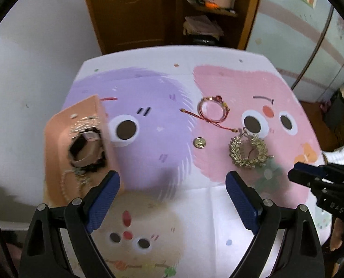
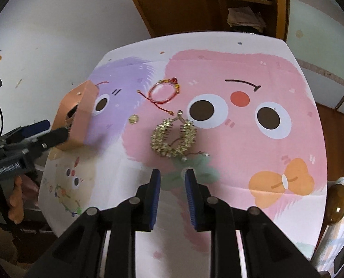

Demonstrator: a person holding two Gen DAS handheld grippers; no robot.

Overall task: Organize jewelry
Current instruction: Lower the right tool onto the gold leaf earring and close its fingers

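The right gripper (image 2: 172, 173), its jaws a little apart and holding nothing, hangs just over the green flower (image 2: 190, 171). The gold wreath (image 2: 174, 139) touches the flower's far side. The left gripper (image 1: 172, 183), wide, is by the box (image 1: 79, 143)

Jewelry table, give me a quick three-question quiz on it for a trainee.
1. True or false: the gold coin lies inside the orange box.
2. Which gripper stands wider open: A left, B right?
3. Fill in: the red string bracelet lies farther from the cameras than the gold ___.

Key: 1 false, it lies on the mat; 2 A; 3 wreath.
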